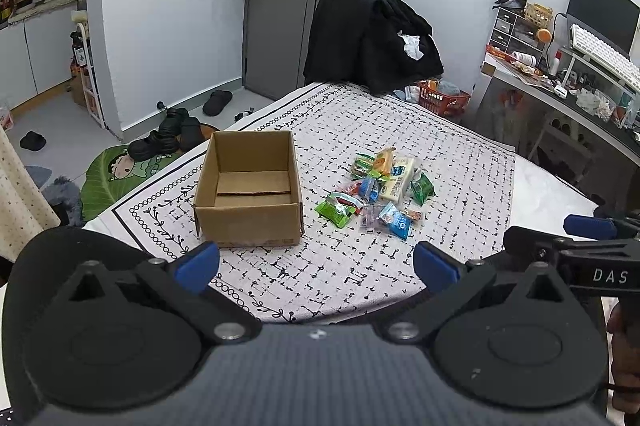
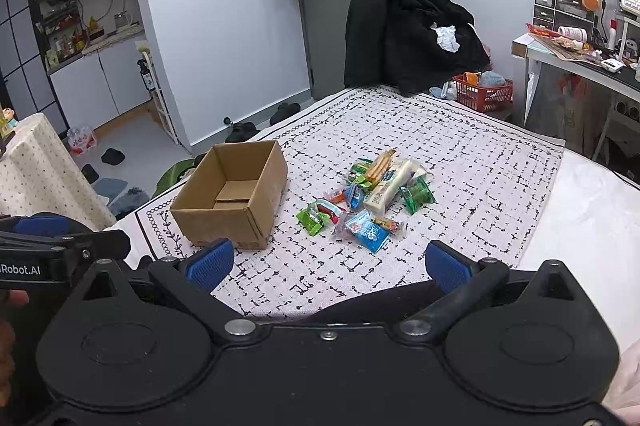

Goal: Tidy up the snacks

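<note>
Zero snacks packed so far: cardboard box (image 1: 248, 185) sits empty on the patterned cloth (image 1: 360, 266), snack pile (image 1: 380, 191) loose just beside it, left gripper (image 1: 316, 266) and right gripper (image 2: 328, 264) both spread wide, holding nothing.

My left gripper (image 1: 316, 268) hangs with jaws spread wide above the patterned cloth (image 1: 320, 266); an empty cardboard box (image 1: 249, 203) sits beside the snack pile (image 1: 380, 191).
</note>
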Demonstrator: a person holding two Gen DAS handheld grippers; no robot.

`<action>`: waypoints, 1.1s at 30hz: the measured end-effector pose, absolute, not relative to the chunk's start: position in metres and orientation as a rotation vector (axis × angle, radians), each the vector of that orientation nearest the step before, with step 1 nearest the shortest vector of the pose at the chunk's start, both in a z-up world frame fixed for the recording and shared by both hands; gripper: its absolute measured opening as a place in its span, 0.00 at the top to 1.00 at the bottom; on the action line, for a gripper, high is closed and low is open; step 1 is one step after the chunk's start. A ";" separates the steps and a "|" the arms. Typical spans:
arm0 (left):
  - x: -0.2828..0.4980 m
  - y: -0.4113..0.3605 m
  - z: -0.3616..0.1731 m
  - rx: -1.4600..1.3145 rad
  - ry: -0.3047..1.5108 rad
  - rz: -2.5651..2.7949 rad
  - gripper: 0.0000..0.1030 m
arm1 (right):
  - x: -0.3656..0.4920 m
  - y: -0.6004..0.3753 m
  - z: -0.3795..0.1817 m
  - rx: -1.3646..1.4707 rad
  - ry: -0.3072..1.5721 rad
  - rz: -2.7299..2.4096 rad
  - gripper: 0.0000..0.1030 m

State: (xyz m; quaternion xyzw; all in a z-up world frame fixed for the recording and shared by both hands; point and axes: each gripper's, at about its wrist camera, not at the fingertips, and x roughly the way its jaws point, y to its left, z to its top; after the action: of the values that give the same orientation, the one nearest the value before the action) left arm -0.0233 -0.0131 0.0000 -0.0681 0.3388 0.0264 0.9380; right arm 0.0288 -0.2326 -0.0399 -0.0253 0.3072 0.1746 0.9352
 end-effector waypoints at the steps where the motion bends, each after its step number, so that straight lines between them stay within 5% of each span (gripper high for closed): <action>1: -0.023 -0.013 0.000 -0.139 0.693 0.054 0.00 | 0.029 -0.232 -0.039 -0.053 0.628 0.357 0.00; 33: 0.046 -0.032 -0.017 -0.135 0.742 0.046 0.00 | 0.103 -0.259 -0.070 0.025 0.685 0.383 0.00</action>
State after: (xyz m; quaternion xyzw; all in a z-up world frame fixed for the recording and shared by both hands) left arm 0.0465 -0.0315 -0.0173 -0.0659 0.3622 0.0225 0.9295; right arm 0.1029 -0.2592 -0.0695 0.0120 0.3336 0.1866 0.9240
